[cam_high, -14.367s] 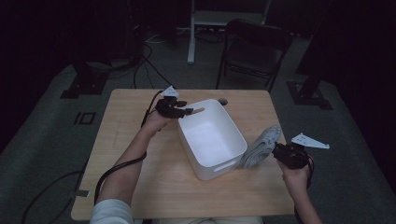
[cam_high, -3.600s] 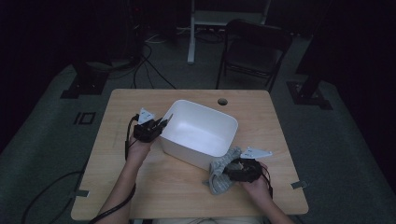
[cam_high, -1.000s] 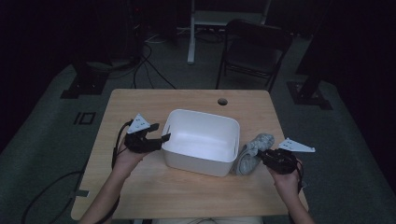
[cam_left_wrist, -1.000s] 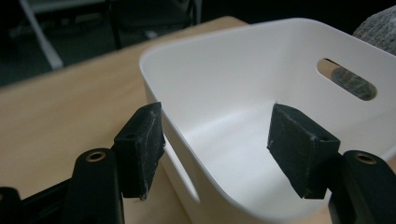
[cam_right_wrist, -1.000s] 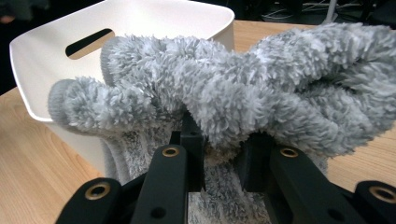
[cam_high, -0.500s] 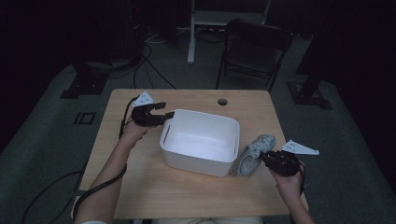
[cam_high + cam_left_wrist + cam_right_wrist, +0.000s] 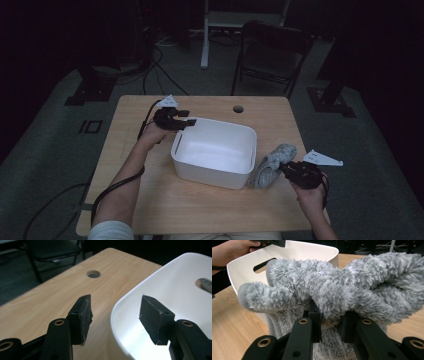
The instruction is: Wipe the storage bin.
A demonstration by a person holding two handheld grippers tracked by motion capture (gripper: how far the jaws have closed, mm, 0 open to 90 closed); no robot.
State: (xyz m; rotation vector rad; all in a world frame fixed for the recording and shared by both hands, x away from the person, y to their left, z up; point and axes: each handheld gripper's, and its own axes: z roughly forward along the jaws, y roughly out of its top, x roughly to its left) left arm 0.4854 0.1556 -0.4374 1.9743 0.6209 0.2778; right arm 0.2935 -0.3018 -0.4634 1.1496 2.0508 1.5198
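Note:
A white plastic bin (image 7: 210, 175) stands in the middle of the wooden table (image 7: 150, 200). My left gripper (image 7: 187, 118) is at the bin's far left corner. In the left gripper view (image 7: 115, 307) its jaws straddle the bin's rim (image 7: 120, 303), one pad outside and one inside. They have just been closing, and a gap remains on both sides. My right gripper (image 7: 285, 170) rests at the bin's right side, shut on a fluffy grey cloth (image 7: 272, 162). The cloth (image 7: 332, 287) bulges over the jaws (image 7: 330, 315) and leans against the bin's wall (image 7: 242, 267).
A round cable hole (image 7: 238, 108) lies in the table's far edge, beyond the bin. A dark folding chair (image 7: 272, 50) and cables stand on the floor behind the table. The bin has slot handles in its end walls.
My left gripper has moved from the bin's left side up and right to its far left corner, and its jaws have narrowed. The right gripper, cloth and bin have stayed put.

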